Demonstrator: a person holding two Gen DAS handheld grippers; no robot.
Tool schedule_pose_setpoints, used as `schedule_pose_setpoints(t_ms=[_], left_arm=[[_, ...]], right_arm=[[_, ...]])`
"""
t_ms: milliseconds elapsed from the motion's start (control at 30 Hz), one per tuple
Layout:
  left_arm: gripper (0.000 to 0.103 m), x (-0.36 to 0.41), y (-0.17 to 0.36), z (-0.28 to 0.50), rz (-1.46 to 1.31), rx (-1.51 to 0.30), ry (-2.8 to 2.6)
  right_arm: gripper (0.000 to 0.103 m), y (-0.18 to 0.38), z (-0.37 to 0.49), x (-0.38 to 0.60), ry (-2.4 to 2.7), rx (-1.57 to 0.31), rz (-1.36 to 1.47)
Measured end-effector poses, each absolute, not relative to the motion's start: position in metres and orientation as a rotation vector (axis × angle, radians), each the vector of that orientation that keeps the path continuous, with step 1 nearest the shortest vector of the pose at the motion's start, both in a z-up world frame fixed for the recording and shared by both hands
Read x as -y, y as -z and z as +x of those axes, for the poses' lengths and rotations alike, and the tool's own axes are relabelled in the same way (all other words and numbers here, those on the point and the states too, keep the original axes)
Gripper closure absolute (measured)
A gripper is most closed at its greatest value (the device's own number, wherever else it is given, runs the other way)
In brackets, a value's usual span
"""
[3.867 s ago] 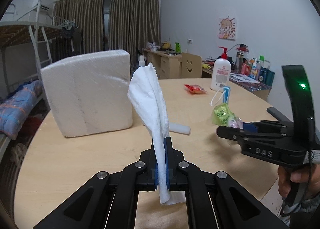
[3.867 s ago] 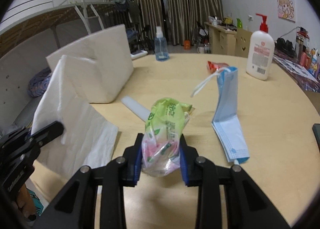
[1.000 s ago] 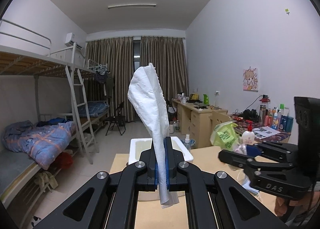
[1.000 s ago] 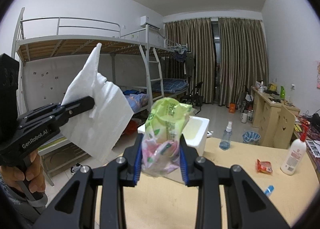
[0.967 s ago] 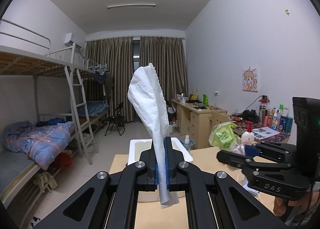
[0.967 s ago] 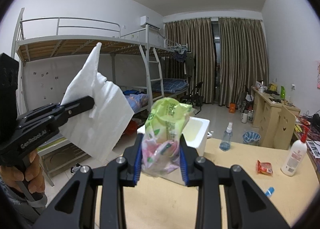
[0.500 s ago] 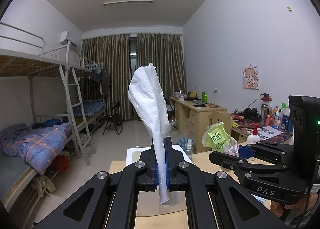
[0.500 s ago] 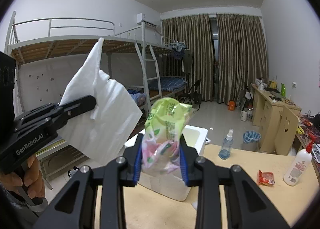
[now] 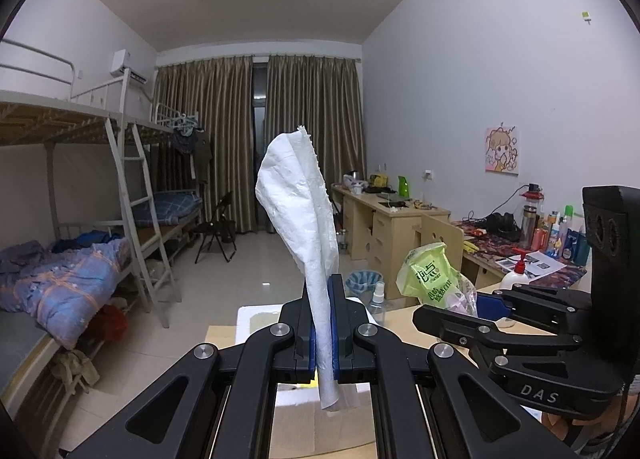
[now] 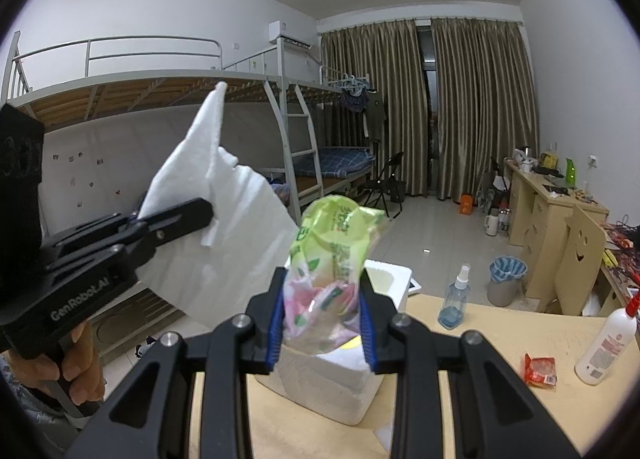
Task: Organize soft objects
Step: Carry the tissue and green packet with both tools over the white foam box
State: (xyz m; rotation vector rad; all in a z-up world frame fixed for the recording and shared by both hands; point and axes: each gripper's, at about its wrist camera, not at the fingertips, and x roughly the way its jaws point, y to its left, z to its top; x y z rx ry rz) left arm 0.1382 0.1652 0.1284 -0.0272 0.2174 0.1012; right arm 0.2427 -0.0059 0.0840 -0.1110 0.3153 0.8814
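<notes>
Holding both loads up off the bench (image 10: 500, 343), that's the picture. The left gripper (image 9: 323, 333) is clamped tight on a white tissue (image 9: 298, 215), which rises from the blue pads as a crinkled, folded plume with a ragged top edge, and a short tail pokes out below the jaws. From the right wrist view the same tissue (image 10: 224, 227) spreads wide and flat, a bit blurred, pinched in the left gripper (image 10: 200, 215), whose body is cut off by the lens edge at left. The hand (image 10: 76, 363) under it is only partly in shot.

The right gripper (image 10: 322, 319) is part closed on a crumpled plastic bag (image 10: 332, 259), lime green on top with printed characters too small to read, and pink and clear lower down where the pads squeeze it. In the left wrist view the bag (image 9: 430, 279) bulges above the right gripper (image 9: 460, 311), but the far finger is masked by the bag and the near one.

Below and ahead sits a white foam box (image 10: 360, 371) on the bench, open at the top; the grippers hide most of its inside, so I can't tell what's in there. In the left wrist view only slivers of the box (image 9: 256, 319) show around the fingers. A spray bottle (image 10: 454, 299), a red packet (image 10: 540, 369) and a pump bottle (image 10: 604, 347) stand well apart to the right.
</notes>
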Motion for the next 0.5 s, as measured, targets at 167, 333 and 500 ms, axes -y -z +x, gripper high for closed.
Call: schedule_pose_setpoints(t_ms=[167, 333, 500], left_arm=[[0.098, -0.176, -0.119, 0.160, -0.044, -0.244, -0.098], [0.098, -0.185, -0.105, 0.185, -0.058, -0.296, -0.095], [0.098, -0.192, -0.093, 0.206, -0.075, -0.340, -0.090]], right_arm=[[0.067, -0.079, 0.245, 0.002, -0.881, -0.327, -0.118], [0.067, -0.074, 0.252, -0.006, -0.885, -0.351, -0.125], [0.067, -0.071, 0.255, -0.011, -0.890, -0.373, -0.130]])
